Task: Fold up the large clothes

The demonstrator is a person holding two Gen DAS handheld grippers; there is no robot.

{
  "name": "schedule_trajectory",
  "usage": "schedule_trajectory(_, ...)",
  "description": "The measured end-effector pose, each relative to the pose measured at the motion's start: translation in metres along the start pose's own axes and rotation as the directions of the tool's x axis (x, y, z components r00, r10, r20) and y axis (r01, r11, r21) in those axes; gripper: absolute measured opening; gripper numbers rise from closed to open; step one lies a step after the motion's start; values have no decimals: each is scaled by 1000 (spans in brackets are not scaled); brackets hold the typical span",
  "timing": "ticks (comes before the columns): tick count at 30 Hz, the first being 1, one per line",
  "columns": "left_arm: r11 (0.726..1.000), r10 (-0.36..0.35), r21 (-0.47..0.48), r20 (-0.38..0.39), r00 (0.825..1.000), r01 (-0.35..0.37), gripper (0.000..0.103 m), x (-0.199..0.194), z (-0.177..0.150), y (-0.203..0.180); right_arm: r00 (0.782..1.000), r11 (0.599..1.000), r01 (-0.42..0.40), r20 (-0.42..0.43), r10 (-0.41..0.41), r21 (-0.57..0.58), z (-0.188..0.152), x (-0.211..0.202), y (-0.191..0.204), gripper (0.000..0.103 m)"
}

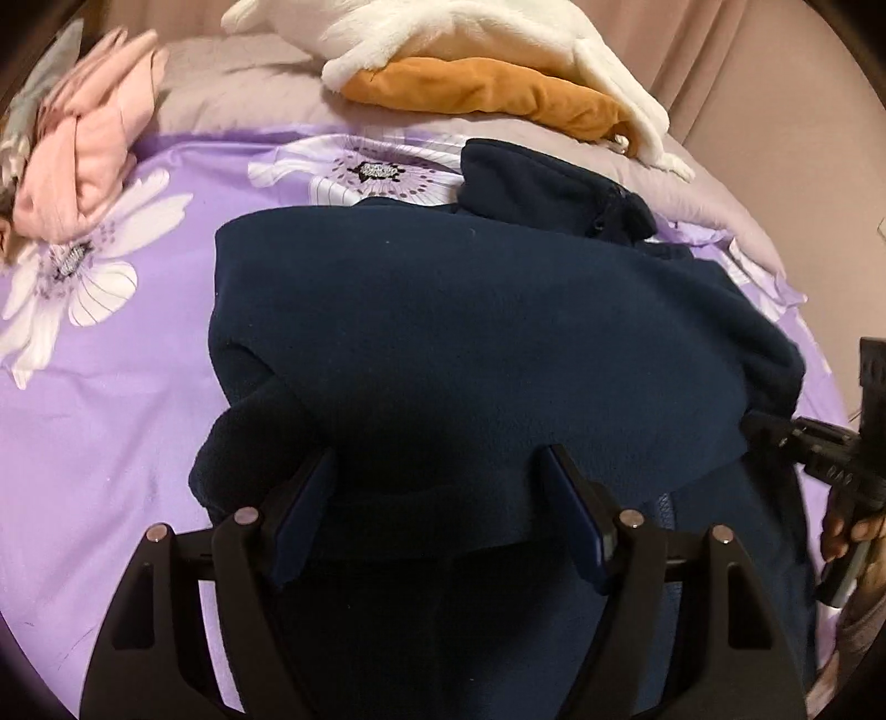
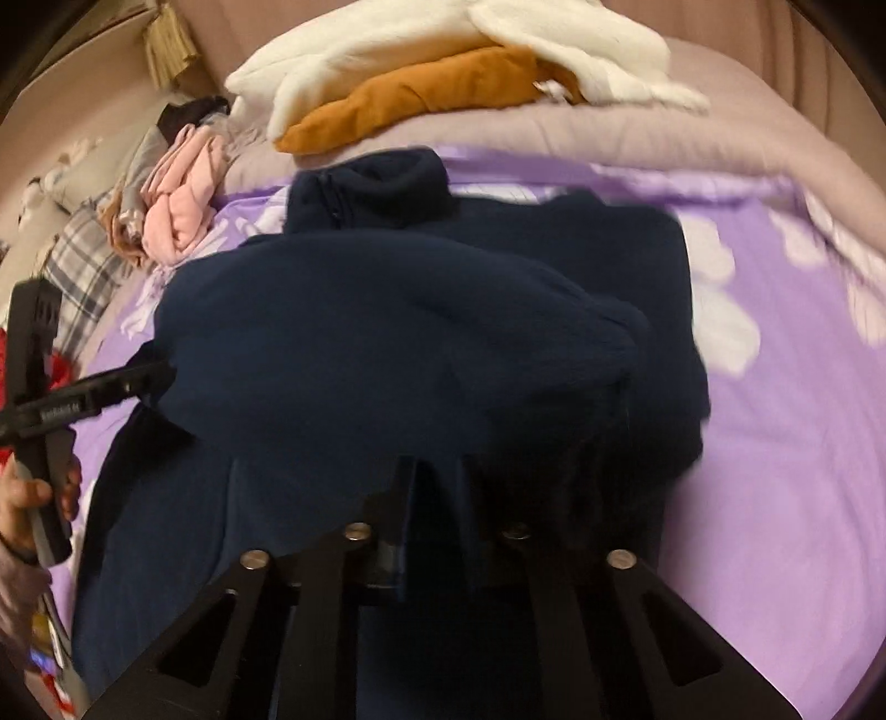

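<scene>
A navy fleece garment (image 1: 470,332) lies partly folded on the purple flowered bed sheet (image 1: 111,387), its collar (image 1: 548,188) at the far end. My left gripper (image 1: 437,471) has its fingers wide apart, with a lifted fold of the fleece draped between and over them. My right gripper (image 2: 437,476) is shut on a fold of the same fleece (image 2: 387,332) and holds it raised over the lower layer. The right gripper shows at the right edge of the left wrist view (image 1: 775,432), the left gripper at the left edge of the right wrist view (image 2: 138,382).
A crumpled pink garment (image 1: 94,138) lies at the far left. White (image 1: 470,33) and orange (image 1: 487,94) clothes are piled at the head of the bed. A plaid pillow (image 2: 83,260) lies at the left. Curtains (image 1: 747,66) hang behind.
</scene>
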State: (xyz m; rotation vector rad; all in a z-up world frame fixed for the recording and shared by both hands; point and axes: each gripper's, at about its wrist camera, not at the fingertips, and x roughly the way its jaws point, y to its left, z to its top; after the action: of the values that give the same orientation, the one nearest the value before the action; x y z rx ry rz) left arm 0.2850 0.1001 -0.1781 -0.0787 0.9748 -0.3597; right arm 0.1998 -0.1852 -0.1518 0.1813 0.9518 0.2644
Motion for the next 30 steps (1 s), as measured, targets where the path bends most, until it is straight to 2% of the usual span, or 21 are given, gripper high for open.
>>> schedule_trajectory(7, 993, -74, -86, 17, 997, 75, 76, -22, 4, 12, 999, 998, -53, 10, 53, 25, -1, -26, -1, 12)
schedule_trajectory(9, 992, -86, -94, 18, 996, 87, 76, -25, 4, 13, 995, 997, -80, 61, 80, 11, -1, -45, 1, 16)
schedule_trajectory(12, 990, -94, -106, 9, 996, 94, 76, -22, 5, 13, 981, 993, -121, 156, 119, 8, 7, -69, 3, 17)
schedule_trajectory(16, 993, -81, -90, -3, 997, 80, 76, -18, 2, 10, 964, 993, -110, 250, 95, 43, 26, -80, 1, 17)
schedule_trajectory(19, 993, -86, -86, -8, 996, 85, 76, -15, 1, 13, 978, 998, -20, 209, 7, 62, 34, -59, -4, 17)
schedule_trajectory(21, 990, -102, -103, -7, 995, 100, 76, -15, 1, 17, 990, 992, 73, 113, -84, 99, 33, -30, -16, 17)
schedule_trajectory(22, 987, -113, -116, -7, 994, 111, 76, -14, 1, 19, 994, 988, 82, 63, -90, 130, 29, -18, -24, 17)
schedule_trajectory(23, 986, -117, -120, -7, 993, 116, 76, -14, 1, 21, 997, 987, 54, 53, -63, 152, 23, -12, -30, 16)
schedule_trajectory(24, 985, -121, -123, -8, 993, 119, 76, -14, 1, 21, 995, 988, 36, 85, -50, 153, 20, -15, -31, 16)
schedule_trajectory(28, 986, -120, -118, -11, 993, 118, 76, -15, 0, 21, 995, 987, 27, 93, -42, 159, 19, -27, -26, 16)
schedule_trajectory(30, 986, -118, -116, -11, 993, 116, 76, -15, -1, 21, 990, 990, 6, 136, -26, 142, 20, -41, -22, 18)
